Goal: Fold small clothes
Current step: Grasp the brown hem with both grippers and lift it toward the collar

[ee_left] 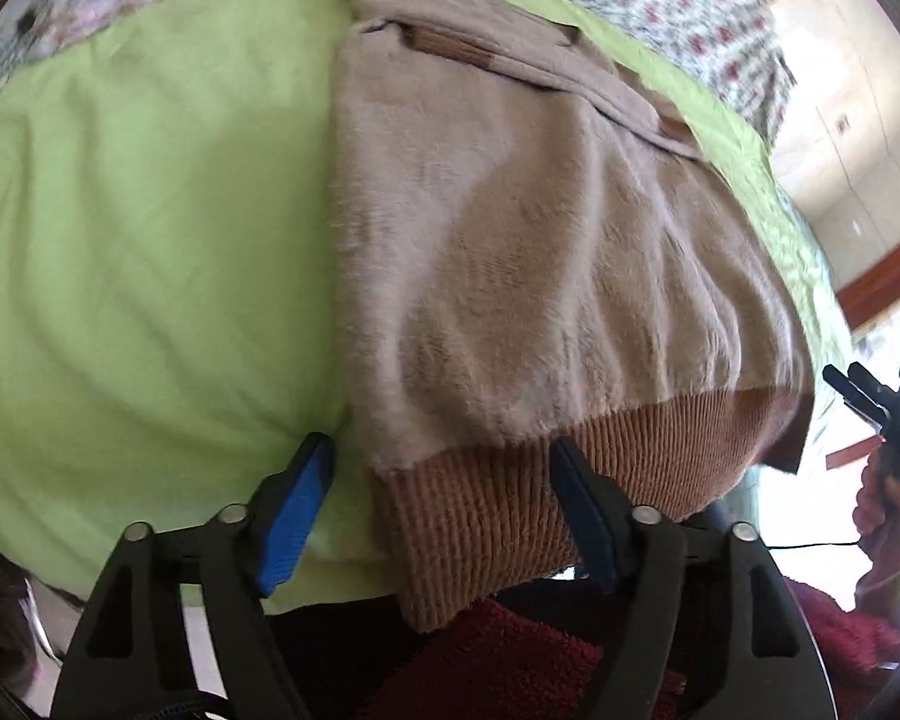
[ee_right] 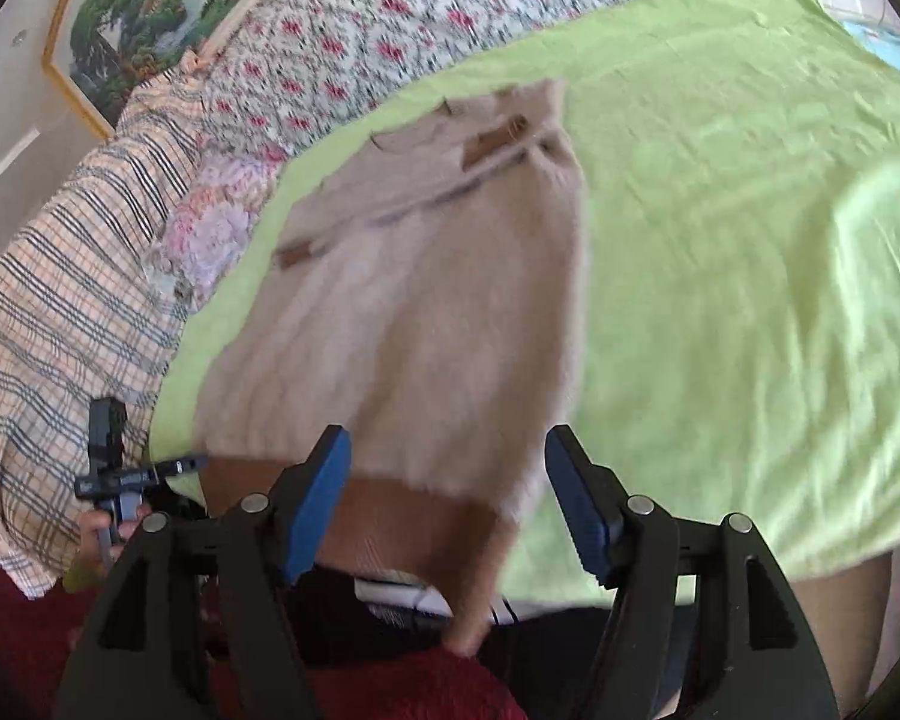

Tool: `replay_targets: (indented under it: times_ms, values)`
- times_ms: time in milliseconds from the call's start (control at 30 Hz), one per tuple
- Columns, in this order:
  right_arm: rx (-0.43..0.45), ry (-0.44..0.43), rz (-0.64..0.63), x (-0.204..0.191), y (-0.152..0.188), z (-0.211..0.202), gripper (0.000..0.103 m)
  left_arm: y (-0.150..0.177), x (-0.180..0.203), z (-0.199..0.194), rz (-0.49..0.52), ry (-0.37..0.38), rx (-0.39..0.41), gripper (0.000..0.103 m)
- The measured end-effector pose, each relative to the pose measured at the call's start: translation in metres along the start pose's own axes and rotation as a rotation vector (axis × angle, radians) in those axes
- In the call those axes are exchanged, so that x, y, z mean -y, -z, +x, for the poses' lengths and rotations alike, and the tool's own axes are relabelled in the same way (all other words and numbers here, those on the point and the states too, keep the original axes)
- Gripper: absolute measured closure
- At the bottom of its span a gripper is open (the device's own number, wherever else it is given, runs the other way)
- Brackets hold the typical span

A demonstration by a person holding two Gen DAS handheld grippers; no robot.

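A fuzzy beige sweater (ee_left: pixel 510 240) lies folded lengthwise on a green sheet (ee_left: pixel 150 240), its brown ribbed hem (ee_left: pixel 660 438) hanging over the near edge. My left gripper (ee_left: pixel 444 510) stands open around the hem's left corner, and its left pad (ee_left: pixel 297 516) is clear of the cloth. In the right wrist view the sweater (ee_right: pixel 426 300) is blurred, and my right gripper (ee_right: pixel 447 498) is open over the hem's right corner (ee_right: pixel 402 516). Each gripper also shows at the edge of the other's view: the right gripper (ee_left: pixel 858 396) and the left gripper (ee_right: pixel 174 467).
Floral bedding (ee_right: pixel 390 30) lies beyond the green sheet (ee_right: pixel 750 240), and a plaid cloth (ee_right: pixel 60 300) lies to the left. A framed picture (ee_right: pixel 150 0) hangs on the wall. Dark red fabric (ee_left: pixel 510 660) fills the near foreground. A hand (ee_left: pixel 882 498) holds the right gripper.
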State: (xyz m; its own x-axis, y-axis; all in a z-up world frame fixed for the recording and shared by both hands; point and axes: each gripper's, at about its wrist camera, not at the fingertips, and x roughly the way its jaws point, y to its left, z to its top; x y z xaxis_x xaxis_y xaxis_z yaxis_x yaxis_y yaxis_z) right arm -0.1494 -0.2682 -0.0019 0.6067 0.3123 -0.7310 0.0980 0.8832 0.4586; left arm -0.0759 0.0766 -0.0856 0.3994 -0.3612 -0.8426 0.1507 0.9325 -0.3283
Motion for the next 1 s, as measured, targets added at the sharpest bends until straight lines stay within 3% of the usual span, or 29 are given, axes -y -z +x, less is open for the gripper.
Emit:
replay_targets:
  times_ms: [133, 167, 200, 233, 267, 300, 333, 433, 533, 667, 767, 833, 900, 967, 1000]
  values:
    - [-0.083, -0.069, 0.028, 0.008, 0.022, 0.020, 0.035, 0.001, 0.008, 0.004, 0.056, -0.003, 0.001, 0.028]
    - [-0.097, -0.085, 0.033, 0.007, 0.025, 0.027, 0.037, 0.001, 0.009, 0.005, 0.066, 0.000, 0.003, 0.031]
    - [-0.108, -0.099, 0.031, 0.005, 0.028, 0.036, 0.039, 0.001, 0.011, 0.005, 0.081, 0.001, 0.005, 0.043]
    - [-0.105, -0.100, 0.032, 0.005, 0.030, 0.040, 0.049, 0.002, 0.012, 0.005, 0.099, 0.001, 0.006, 0.060]
    - [-0.101, -0.098, 0.038, 0.005, 0.029, 0.044, 0.063, 0.002, 0.012, 0.006, 0.106, 0.003, 0.004, 0.069]
    - [-0.101, -0.096, 0.052, 0.006, 0.029, 0.048, 0.072, 0.001, 0.011, 0.006, 0.109, 0.012, 0.001, 0.088]
    - [-0.104, -0.101, 0.062, 0.008, 0.028, 0.049, 0.096, -0.001, 0.009, 0.005, 0.110, 0.032, -0.003, 0.094]
    - [-0.068, -0.180, 0.057, 0.010, 0.027, 0.029, 0.096, 0.000, 0.007, -0.013, 0.132, 0.030, 0.043, 0.097]
    - [-0.025, -0.231, 0.026, 0.014, 0.027, 0.000, 0.096, 0.002, -0.002, -0.028, 0.112, 0.082, 0.086, 0.097]
    - [-0.039, -0.245, 0.032, 0.020, 0.026, 0.004, 0.096, 0.001, -0.006, -0.012, 0.103, 0.107, 0.046, 0.096]
    - [-0.068, -0.280, 0.037, 0.013, 0.027, 0.020, 0.095, 0.000, -0.004, 0.001, 0.092, 0.137, -0.004, 0.083]
    - [-0.087, -0.279, 0.048, 0.013, 0.029, 0.029, 0.092, 0.003, -0.005, 0.008, 0.086, 0.172, -0.030, 0.067]
    - [-0.105, -0.245, 0.056, 0.015, 0.031, 0.040, 0.086, 0.003, -0.004, 0.011, 0.085, 0.186, -0.032, 0.062]
    - [-0.109, -0.253, 0.072, 0.018, 0.032, 0.047, 0.083, 0.002, -0.003, 0.013, 0.093, 0.186, -0.022, 0.066]
    - [-0.105, -0.274, 0.082, 0.017, 0.032, 0.050, 0.083, 0.001, -0.001, 0.013, 0.102, 0.178, -0.013, 0.076]
